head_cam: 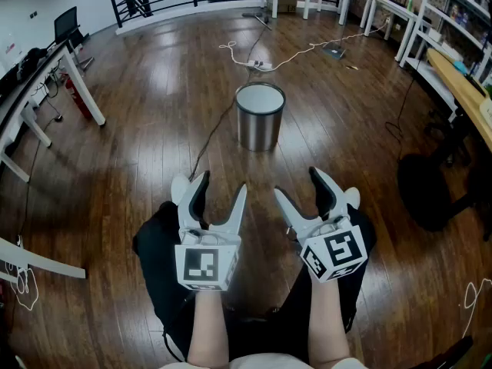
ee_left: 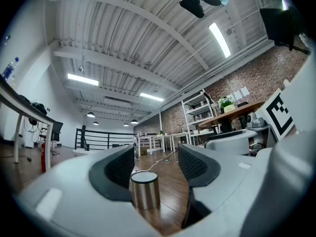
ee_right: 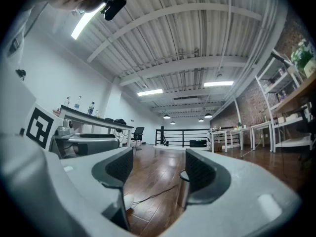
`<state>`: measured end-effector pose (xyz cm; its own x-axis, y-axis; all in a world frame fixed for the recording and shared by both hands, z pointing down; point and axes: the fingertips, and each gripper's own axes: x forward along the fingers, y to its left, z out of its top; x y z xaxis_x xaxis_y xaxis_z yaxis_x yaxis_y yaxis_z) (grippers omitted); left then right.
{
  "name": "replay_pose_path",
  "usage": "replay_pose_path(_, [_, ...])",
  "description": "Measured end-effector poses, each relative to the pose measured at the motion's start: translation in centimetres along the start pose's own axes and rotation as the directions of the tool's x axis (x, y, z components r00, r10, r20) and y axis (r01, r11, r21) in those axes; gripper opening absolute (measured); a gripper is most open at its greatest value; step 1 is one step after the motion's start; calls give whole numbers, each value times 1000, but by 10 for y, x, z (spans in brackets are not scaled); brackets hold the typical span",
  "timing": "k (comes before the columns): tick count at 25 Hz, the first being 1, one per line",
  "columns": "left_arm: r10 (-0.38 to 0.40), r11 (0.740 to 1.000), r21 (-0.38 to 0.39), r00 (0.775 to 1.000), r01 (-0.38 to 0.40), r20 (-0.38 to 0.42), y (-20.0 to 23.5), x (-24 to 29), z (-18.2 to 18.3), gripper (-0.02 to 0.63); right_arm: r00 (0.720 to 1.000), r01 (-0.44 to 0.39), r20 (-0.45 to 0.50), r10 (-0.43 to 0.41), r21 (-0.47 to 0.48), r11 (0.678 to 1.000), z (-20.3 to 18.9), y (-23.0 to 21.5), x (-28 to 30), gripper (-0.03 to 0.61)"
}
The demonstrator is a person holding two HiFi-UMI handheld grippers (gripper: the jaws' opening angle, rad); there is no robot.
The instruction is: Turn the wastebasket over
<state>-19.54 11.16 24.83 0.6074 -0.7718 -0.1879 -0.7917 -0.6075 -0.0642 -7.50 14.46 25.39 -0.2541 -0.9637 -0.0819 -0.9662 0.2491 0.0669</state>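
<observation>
A round steel wastebasket (head_cam: 260, 116) stands upright on the wooden floor, a short way ahead of both grippers. My left gripper (head_cam: 221, 191) is held open, nothing between its jaws; in the left gripper view the wastebasket (ee_left: 145, 189) shows through the gap of the left gripper (ee_left: 155, 164), still at a distance. My right gripper (head_cam: 302, 187) is also open and empty. In the right gripper view the right gripper (ee_right: 159, 169) points past the wastebasket (ee_right: 184, 187), which is mostly hidden behind the right jaw.
A dark cable (head_cam: 217, 123) runs along the floor past the bin to a power strip (head_cam: 260, 65). White desks (head_cam: 46, 91) stand at the left, shelving (head_cam: 453, 44) and a wooden table at the right, a black chair (head_cam: 430, 191) nearby.
</observation>
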Motion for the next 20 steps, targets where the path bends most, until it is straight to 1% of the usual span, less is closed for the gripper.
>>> replay_pose_path(5, [38,999,2,998,-38,-51,30,68,-21,287,1000,-6,-13,6,0,1000,-7,-47,60,319])
replay_pose_path(7, [64,998,-15,996,-65,-66,45,97,-32,287,999,-37,-31,36,-13,999,-15,-60,88,319])
replay_pose_path(9, [90,995,-32,993,-93,-77,60,125,-43,287,995,-86,-45,84,-30,996,-23,-69,116,319])
replay_pose_path(11, [95,994,-40,991,-99,-89,67,155,-51,287,992,-116,-61,113,-47,992,-25,-84,140,319])
replay_pose_path(16, [94,995,-11,993,-95,-76,71,230,-56,287,991,-120,-65,118,-38,992,-28,-142,198,319])
replay_pose_path(20, [134,991,5,989,-134,-56,90,285,-63,287,981,-184,-79,179,-67,981,-34,-175,250,319])
